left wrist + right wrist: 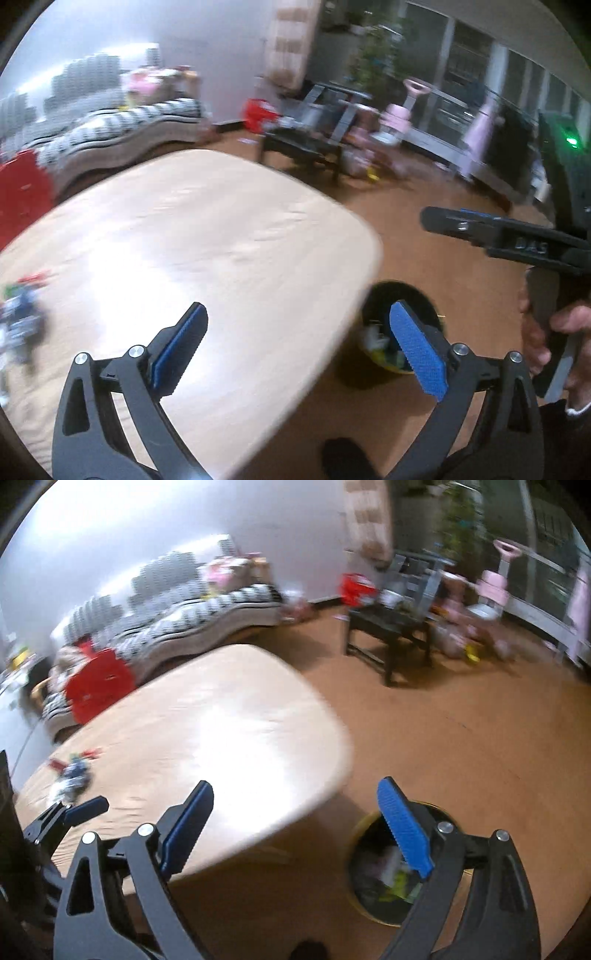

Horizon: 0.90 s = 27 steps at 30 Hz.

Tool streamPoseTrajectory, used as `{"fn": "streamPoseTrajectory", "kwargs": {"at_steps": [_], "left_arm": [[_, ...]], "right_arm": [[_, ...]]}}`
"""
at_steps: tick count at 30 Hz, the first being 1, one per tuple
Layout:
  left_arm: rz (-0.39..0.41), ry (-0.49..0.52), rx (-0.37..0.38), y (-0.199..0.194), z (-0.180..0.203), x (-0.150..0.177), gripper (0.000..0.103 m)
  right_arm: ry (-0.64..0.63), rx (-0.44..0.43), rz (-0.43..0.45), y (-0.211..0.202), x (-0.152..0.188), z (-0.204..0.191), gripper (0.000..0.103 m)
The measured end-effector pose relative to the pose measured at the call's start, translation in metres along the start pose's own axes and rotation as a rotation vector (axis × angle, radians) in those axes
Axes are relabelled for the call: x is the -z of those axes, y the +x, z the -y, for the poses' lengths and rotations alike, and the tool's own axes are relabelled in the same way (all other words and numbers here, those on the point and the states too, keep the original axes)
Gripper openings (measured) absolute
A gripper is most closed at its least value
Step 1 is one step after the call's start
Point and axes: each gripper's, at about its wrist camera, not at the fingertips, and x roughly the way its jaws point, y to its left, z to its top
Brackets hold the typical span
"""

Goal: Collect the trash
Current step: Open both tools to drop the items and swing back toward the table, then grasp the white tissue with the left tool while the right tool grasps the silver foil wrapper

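Note:
A round dark trash bin (399, 332) with a yellow rim stands on the floor by the table's corner; it holds wrappers. It also shows in the right wrist view (384, 871). A blurred pile of trash wrappers (22, 314) lies on the light wooden table (192, 236), at its left; the same pile shows in the right wrist view (74, 775). My left gripper (299, 339) is open and empty over the table corner. My right gripper (299, 819) is open and empty, its right finger over the bin. The right gripper (436, 221) also appears at the right of the left wrist view.
A striped sofa (192, 616), a red chair (99, 683) and a dark low table (391, 627) stand beyond the table. Pink toys and a plant are at the back right. Brown floor (461, 738) lies right of the table.

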Motion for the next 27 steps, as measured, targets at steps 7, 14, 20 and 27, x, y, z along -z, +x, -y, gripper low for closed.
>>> {"fn": "streamPoseTrajectory", "kwargs": {"at_steps": [7, 14, 20, 27], "left_arm": [[0.025, -0.107, -0.238, -0.081, -0.121, 0.035, 0.096], [0.035, -0.234, -0.380, -0.138, -0.215, 0.068, 0.096], [0.006, -0.269, -0.440, -0.147, -0.250, 0.088, 0.096], [-0.031, -0.300, -0.464, -0.130, -0.282, 0.101, 0.096]], "right_arm": [[-0.114, -0.199, -0.023, 0.022, -0.015, -0.137, 0.087], [-0.220, -0.310, -0.079, 0.050, -0.002, -0.253, 0.087], [-0.247, -0.356, -0.129, 0.078, 0.010, -0.301, 0.087], [-0.282, -0.389, -0.219, 0.113, 0.024, -0.346, 0.087]]}}
